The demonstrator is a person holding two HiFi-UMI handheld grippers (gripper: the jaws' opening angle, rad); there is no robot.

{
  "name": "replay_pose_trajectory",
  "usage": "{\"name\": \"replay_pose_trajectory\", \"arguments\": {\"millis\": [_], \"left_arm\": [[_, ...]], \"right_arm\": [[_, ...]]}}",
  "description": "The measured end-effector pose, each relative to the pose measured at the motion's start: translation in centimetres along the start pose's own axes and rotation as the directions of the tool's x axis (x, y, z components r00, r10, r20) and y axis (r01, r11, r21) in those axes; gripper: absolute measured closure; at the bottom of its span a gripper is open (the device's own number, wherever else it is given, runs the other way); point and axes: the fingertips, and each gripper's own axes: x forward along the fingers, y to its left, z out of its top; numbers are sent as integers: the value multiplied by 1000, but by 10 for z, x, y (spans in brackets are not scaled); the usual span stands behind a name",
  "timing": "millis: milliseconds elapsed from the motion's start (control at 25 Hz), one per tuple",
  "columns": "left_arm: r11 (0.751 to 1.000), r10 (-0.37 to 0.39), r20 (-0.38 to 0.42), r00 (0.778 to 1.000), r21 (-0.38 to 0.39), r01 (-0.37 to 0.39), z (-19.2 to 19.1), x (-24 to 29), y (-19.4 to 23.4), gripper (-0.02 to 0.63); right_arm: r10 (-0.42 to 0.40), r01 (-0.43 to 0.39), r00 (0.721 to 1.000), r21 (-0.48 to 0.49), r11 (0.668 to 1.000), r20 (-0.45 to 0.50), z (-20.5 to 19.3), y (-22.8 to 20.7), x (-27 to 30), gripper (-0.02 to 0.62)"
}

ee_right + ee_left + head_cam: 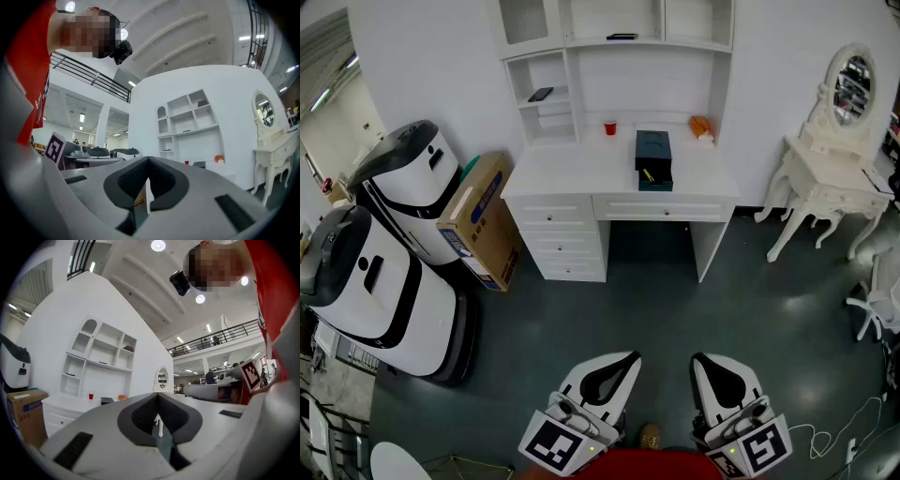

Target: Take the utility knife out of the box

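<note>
Head view, entry one (Lister): the utility knife [649, 174] is showing only as a small yellow sliver inside the dark box [656, 185], so naming it the knife is a judgement. The box is sitting with its lid up on the white desk [572, 173], towards the middle of the top.

Checker: How far is the task getting on?

Lister: Nothing is showing as done. The knife is lying in the box, and both tools are hanging low, well apart from the desk, with open floor between. The approach, the grasp and the lift out are all remaining.

Checker: And the claws?

Lister: The left gripper [157, 397] is holding its jaws pressed together on nothing. The right gripper [148, 161] is doing the same, tips meeting and empty.

Checker: Any writing?

Lister: The box is showing no brand that can be read. A red cup [610, 127] and an orange object [701, 127] are standing behind it, unmarked. The cardboard carton [483, 220] leaning beside the drawers is carrying a blue label, with print too small to read. Each gripper's cube is displaying black square markers, not letters.
</note>
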Motion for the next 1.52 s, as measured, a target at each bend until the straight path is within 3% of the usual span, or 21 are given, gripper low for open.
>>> {"name": "replay_pose_trajectory", "arguments": {"millis": [800,1520], "left_arm": [[1000,14,0,1000,7,-14,0,6,8,598],[998,15,40,999,55,-17,18,-16,84,598]], "right_arm": [[28,-28,999,9,1000,25,2,-5,12,588],[-29,30,999,-20,999,45,4,16,62,588]]}}
